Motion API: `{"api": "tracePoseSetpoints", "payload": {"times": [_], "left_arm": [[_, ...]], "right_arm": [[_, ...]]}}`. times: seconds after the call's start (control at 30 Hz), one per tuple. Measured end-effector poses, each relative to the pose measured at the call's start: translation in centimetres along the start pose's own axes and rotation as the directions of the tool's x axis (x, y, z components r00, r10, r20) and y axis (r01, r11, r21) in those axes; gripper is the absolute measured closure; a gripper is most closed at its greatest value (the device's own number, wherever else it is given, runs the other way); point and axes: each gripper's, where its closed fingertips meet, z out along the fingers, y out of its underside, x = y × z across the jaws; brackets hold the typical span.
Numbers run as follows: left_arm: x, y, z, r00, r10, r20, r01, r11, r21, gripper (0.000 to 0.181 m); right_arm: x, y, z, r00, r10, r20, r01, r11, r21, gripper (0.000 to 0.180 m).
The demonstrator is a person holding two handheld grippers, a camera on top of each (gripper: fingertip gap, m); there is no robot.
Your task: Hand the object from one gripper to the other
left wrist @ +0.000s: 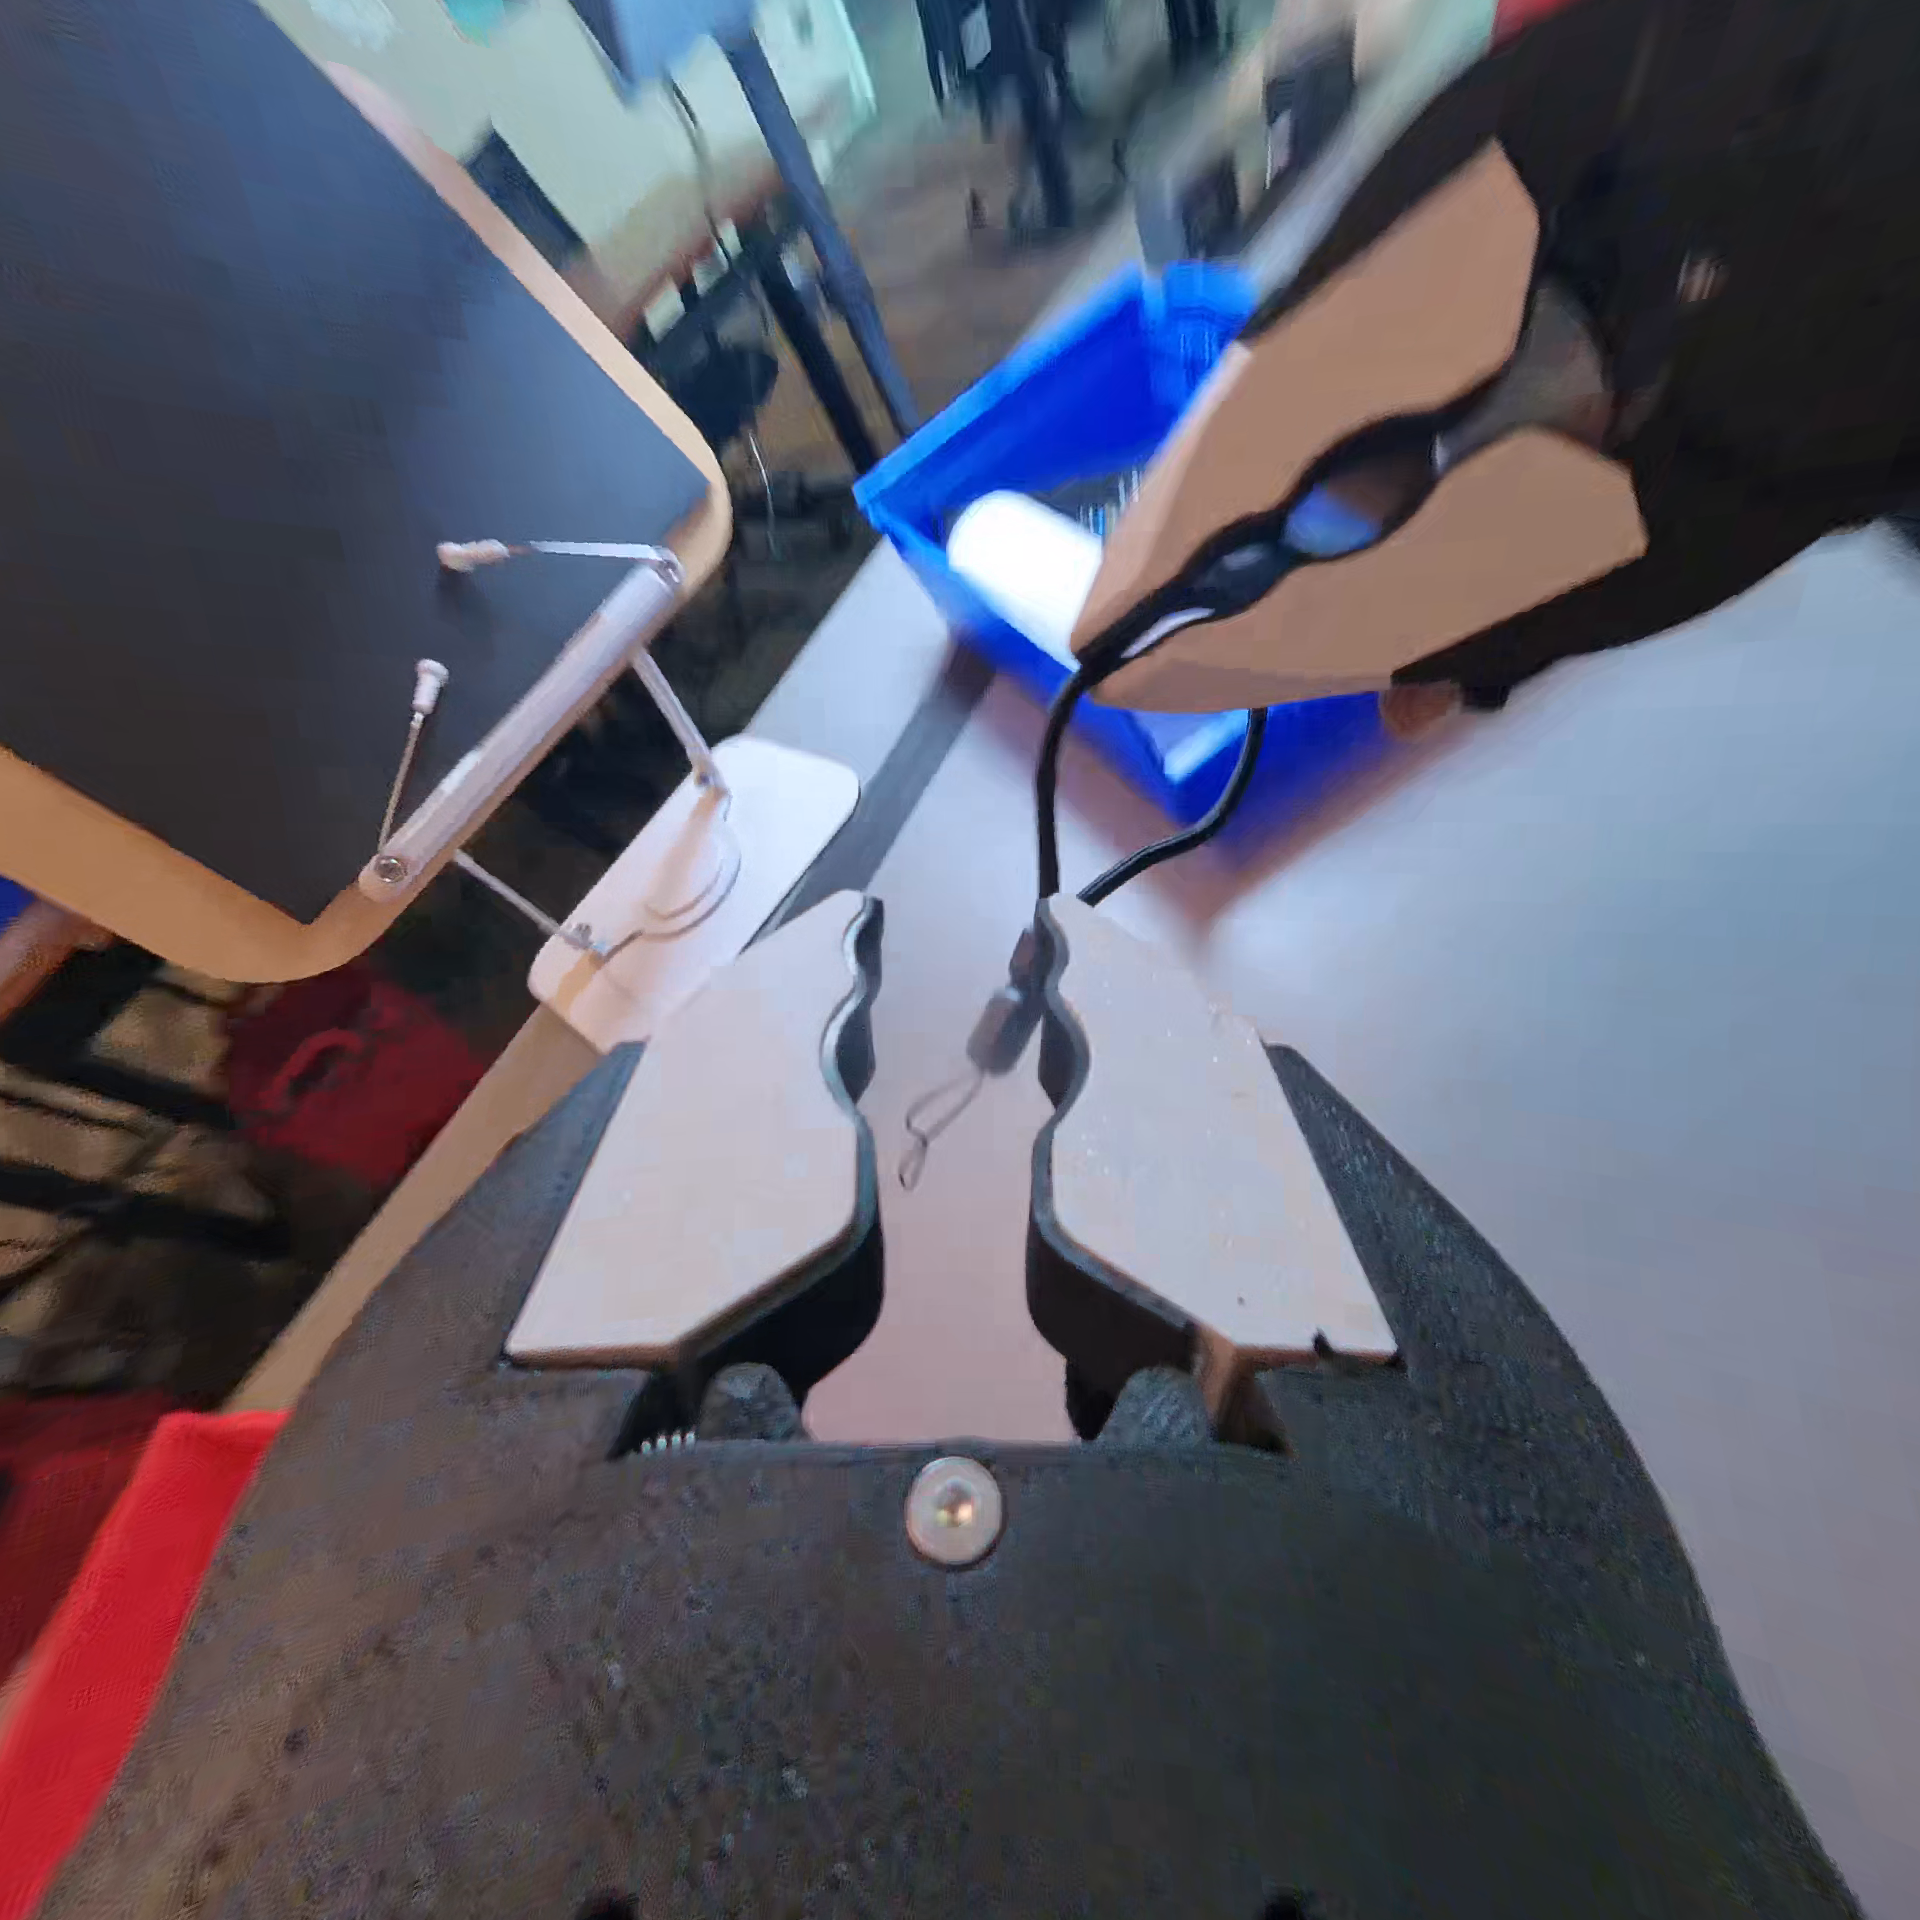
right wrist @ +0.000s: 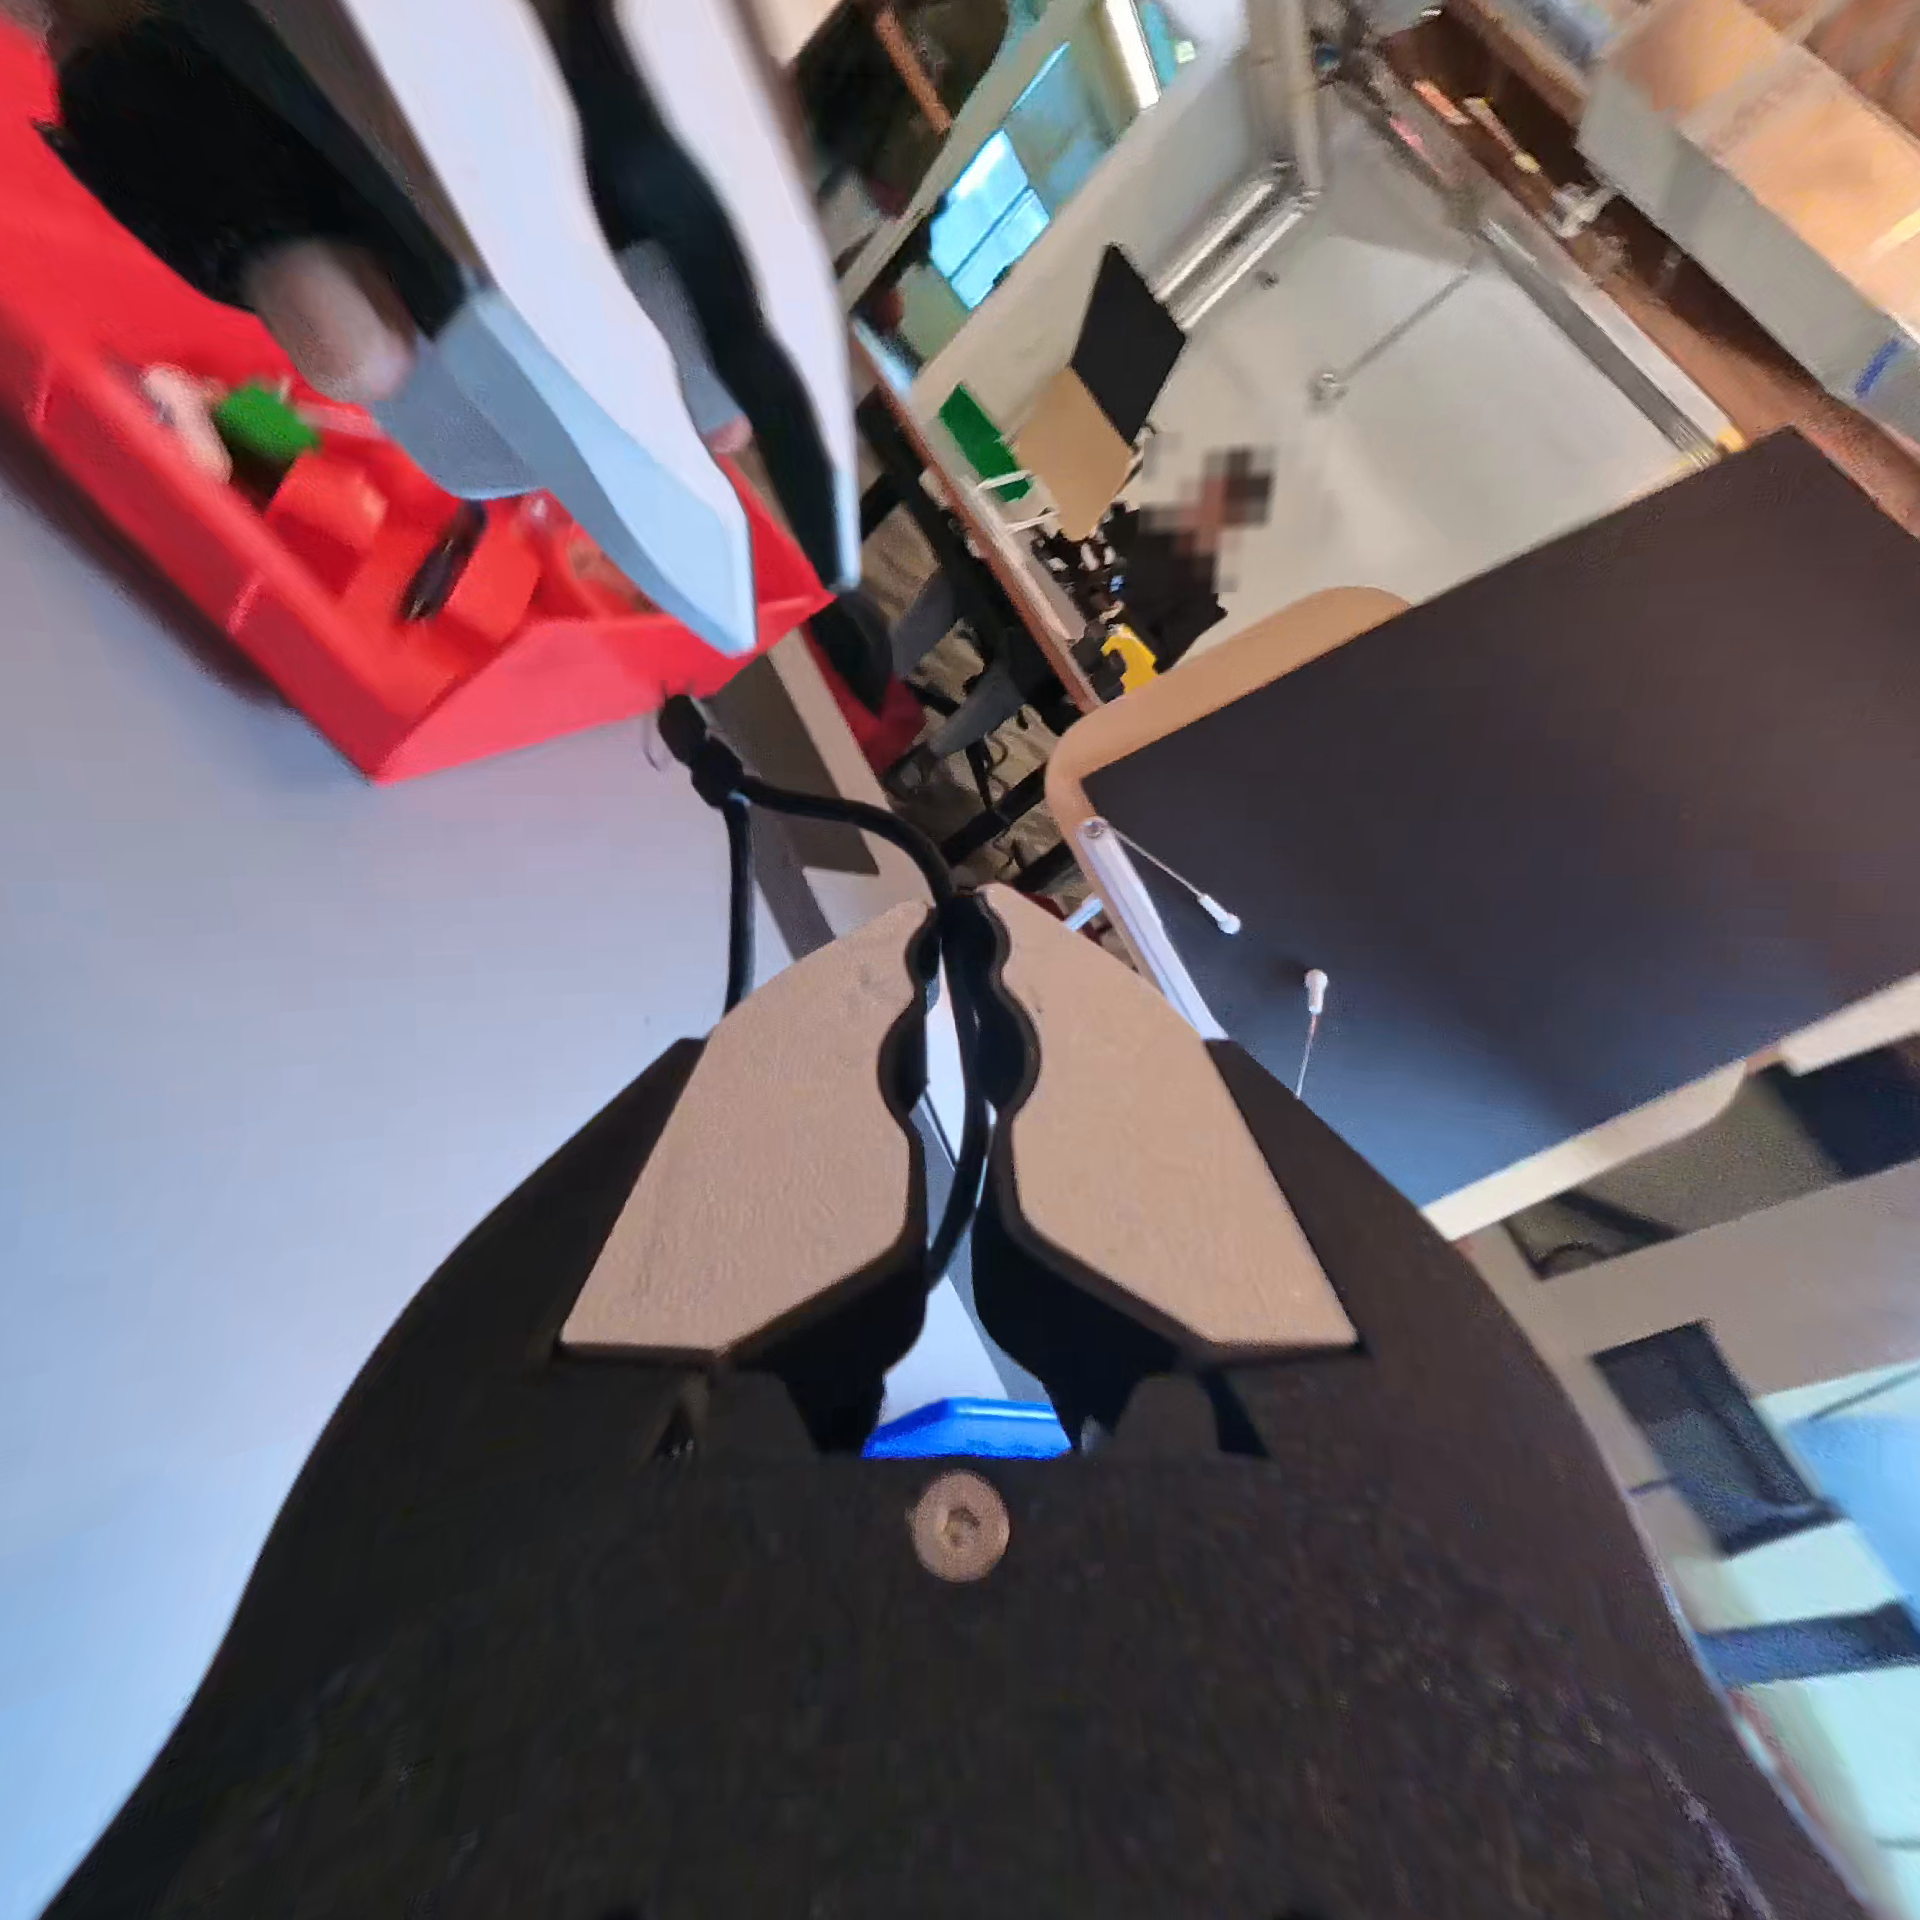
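A black cord (left wrist: 1047, 790) ends in a small black barrel and a thin wire loop (left wrist: 940, 1117). My right gripper (left wrist: 1101, 649) comes in from the upper right and is shut on the cord's upper part. The cord's lower end hangs between the fingers of my left gripper (left wrist: 961, 914), against the inner edge of its right finger. The left jaws stand apart and do not clamp it. In the right wrist view the right gripper (right wrist: 956, 904) pinches the cord (right wrist: 821, 810), and the left gripper (right wrist: 795, 608) is above the cord's far end.
A blue bin (left wrist: 1039, 436) holding a white cylinder (left wrist: 1023, 561) sits on the grey table (left wrist: 1558, 1039) behind the grippers. A red bin (right wrist: 343, 644) with small items is beyond the left gripper. A black board (left wrist: 260, 416) on a white stand (left wrist: 727, 862) is at the table's edge. The gap from one gripper's tips to the other's is roughly 6 centimeters.
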Motion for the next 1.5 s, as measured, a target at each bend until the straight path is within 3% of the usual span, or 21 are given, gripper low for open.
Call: {"api": "tracePoseSetpoints", "payload": {"times": [0.1, 0.2, 0.33, 0.47, 0.57, 0.63, 0.73, 0.87, 1.0, 1.13, 1.23, 1.33, 1.43, 1.5], "left_arm": [[-1.9, -1.5, -1.5, 0.960, -0.252, -0.121, 0.272, 0.940, 0.203, 0.152], [-1.7, -2.1, -2.1, 0.875, -0.342, -0.342, 0.449, 0.838, 0.312, 0.146], [0.9, -3.0, -2.4, 0.715, -0.309, -0.627, 0.607, 0.719, 0.338, 0.146], [2.2, -6.0, -3.8, 0.679, -0.235, -0.695, 0.658, 0.615, 0.434, 0.142], [2.5, -7.0, -4.0, 0.756, -0.222, -0.616, 0.593, 0.630, 0.501, 0.148], [1.8, -6.4, -3.0, 0.849, -0.241, -0.470, 0.485, 0.710, 0.511, 0.173], [-0.2, -5.4, -2.3, 0.927, -0.263, -0.269, 0.365, 0.800, 0.477, 0.174], [-0.8, -4.7, -2.3, 0.953, -0.241, -0.185, 0.297, 0.868, 0.398, 0.174], [-1.7, -5.1, -3.2, 0.933, -0.302, -0.194, 0.357, 0.837, 0.414, 0.174], [-1.7, -3.7, -3.5, 0.952, -0.252, -0.171, 0.293, 0.911, 0.290, 0.174], [-1.5, -3.0, -2.8, 0.975, -0.195, -0.102, 0.214, 0.951, 0.222, 0.174], [0.9, -3.6, -1.8, 0.987, -0.091, -0.136, 0.121, 0.966, 0.231, 0.174], [3.9, -4.0, -1.2, 0.980, 0.156, -0.121, -0.121, 0.959, 0.254, 0.174], [5.8, -4.2, -1.1, 0.949, 0.294, -0.117, -0.255, 0.929, 0.269, 0.174]], "right_arm": [[2.3, -1.0, -0.9, 0.973, 0.229, -0.013, -0.227, 0.969, 0.095, 0.176], [3.4, -2.5, -1.9, 0.900, 0.430, 0.075, -0.436, 0.875, 0.213, 0.176], [4.5, -4.4, -3.2, 0.756, 0.608, 0.242, -0.654, 0.690, 0.311, 0.176], [4.0, -5.0, -3.2, 0.735, 0.616, 0.283, -0.678, 0.666, 0.311, 0.177], [2.7, -4.9, -2.5, 0.763, 0.585, 0.274, -0.645, 0.712, 0.277, 0.177], [2.1, -4.8, -2.0, 0.770, 0.577, 0.272, -0.636, 0.728, 0.256, 0.176], [1.3, -3.5, -1.2, 0.786, 0.566, 0.250, -0.612, 0.770, 0.180, 0.177], [-2.9, -1.2, 0.2, 0.852, 0.410, 0.325, -0.438, 0.899, 0.017, 0.176], [-6.8, 1.4, 1.0, 0.869, 0.289, 0.402, -0.269, 0.957, -0.108, 0.173], [-5.7, 0.4, 0.3, 0.828, 0.349, 0.438, -0.363, 0.930, -0.056, 0.158], [-3.0, -1.4, -0.5, 0.842, 0.386, 0.376, -0.429, 0.902, 0.035, 0.152], [-3.1, -2.9, -0.7, 0.832, 0.406, 0.379, -0.456, 0.888, 0.051, 0.141], [-4.0, -3.3, -0.3, 0.794, 0.444, 0.416, -0.498, 0.867, 0.026, 0.138], [-4.4, -3.3, -0.6, 0.778, 0.432, 0.456, -0.500, 0.865, 0.034, 0.149]]}}
